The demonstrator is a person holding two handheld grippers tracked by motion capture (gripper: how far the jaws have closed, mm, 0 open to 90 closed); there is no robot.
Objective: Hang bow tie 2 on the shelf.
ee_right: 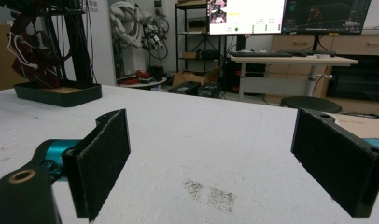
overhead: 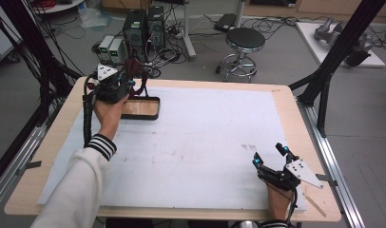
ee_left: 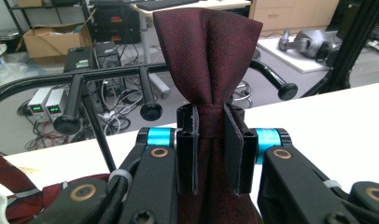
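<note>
Lower end of the dark red tie (ee_left: 208,56) behind the jaws.

Person with two handheld black grippers
Left gripper (overhead: 116,88) and right gripper (overhead: 269,156): cyan joints, brass screws, grey three-cornered plates, black cables; white sleeve (overhead: 79,190), black-striped cuff.

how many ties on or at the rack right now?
2 that I can tell. A dark maroon tie is pinched in the left tool, in front of the rack's pegs. A striped red tie lies low beside it. More may hang hidden on the rack.
</note>
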